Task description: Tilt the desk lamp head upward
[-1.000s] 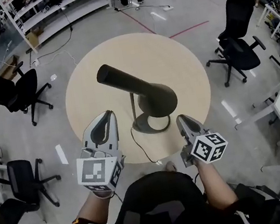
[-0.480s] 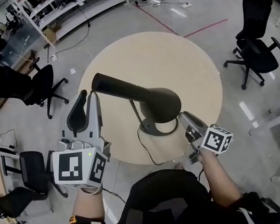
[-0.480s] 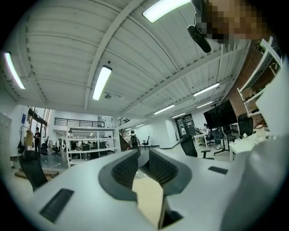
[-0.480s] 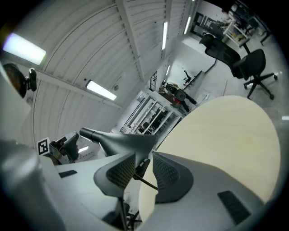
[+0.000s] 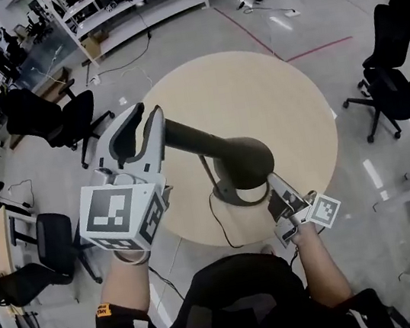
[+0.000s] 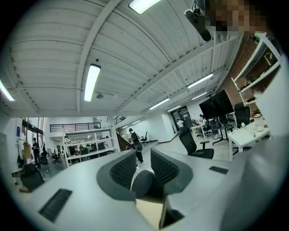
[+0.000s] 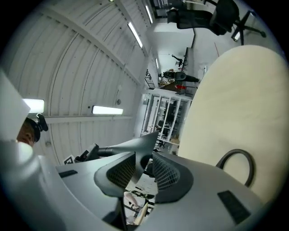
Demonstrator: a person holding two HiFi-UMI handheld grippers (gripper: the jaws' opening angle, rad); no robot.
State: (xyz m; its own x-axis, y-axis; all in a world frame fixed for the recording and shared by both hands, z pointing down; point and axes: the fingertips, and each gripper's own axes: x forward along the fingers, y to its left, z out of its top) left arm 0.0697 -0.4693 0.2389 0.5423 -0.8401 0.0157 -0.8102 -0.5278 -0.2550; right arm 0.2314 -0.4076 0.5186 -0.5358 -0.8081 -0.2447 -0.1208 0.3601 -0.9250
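Lamp head (image 5: 218,148) lies slanted across the near part of the round table (image 5: 270,87), with its wide shade over the ring base (image 5: 235,195) and its narrow tail pointing to your left. Your left gripper (image 5: 150,126) pinches that tail, the rounded tip wedged between the pads. Your right gripper (image 5: 277,188) sits low beside the base, jaws a little parted, nothing clearly caught. So you're at the grip, and I'd judge the tilt isn't made yet. Next, press the tail down so the shade swings up, and steady the base with your right. Watch the cable (image 5: 216,225) trailing toward you. The chairs (image 5: 55,117) stand well clear.
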